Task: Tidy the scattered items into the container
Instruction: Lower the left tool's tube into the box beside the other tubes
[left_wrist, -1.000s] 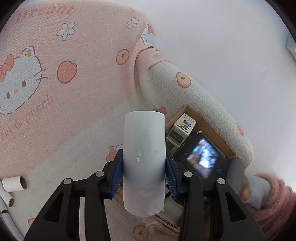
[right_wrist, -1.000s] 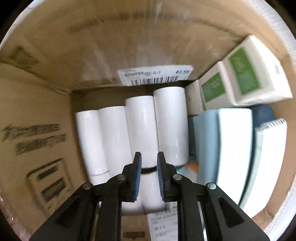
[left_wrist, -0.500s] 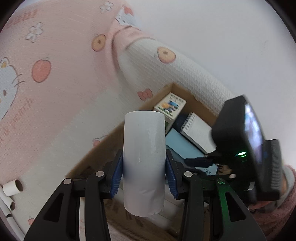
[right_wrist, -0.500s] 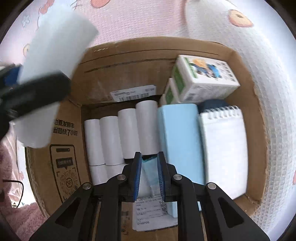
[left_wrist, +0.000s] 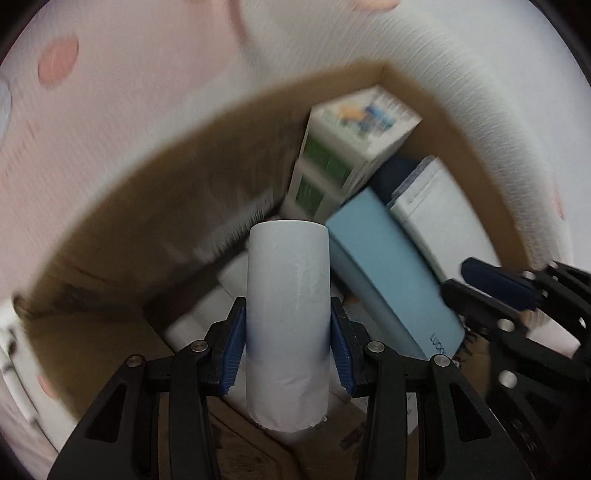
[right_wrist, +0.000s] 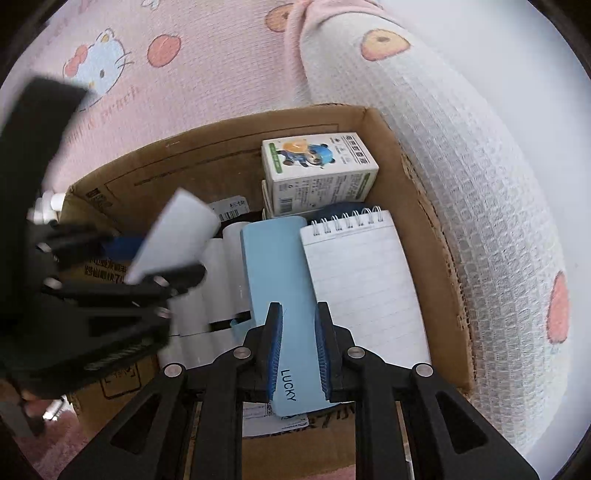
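Observation:
My left gripper is shut on a white paper roll and holds it over the open cardboard box, above several white rolls lying inside. From the right wrist view, the same roll and left gripper hang over the box's left part. My right gripper is empty, jaws nearly closed, above the light blue LUCKY case in the box.
The box also holds a spiral notepad, small green-and-white cartons and a dark blue item behind the notepad. It sits on a pink cartoon-print blanket beside a white knitted bolster. A pink fluffy fabric lies at the bottom left.
My left gripper has carried the roll down and over the box opening. My right gripper has risen out of the box and shifted right, over the blue case.

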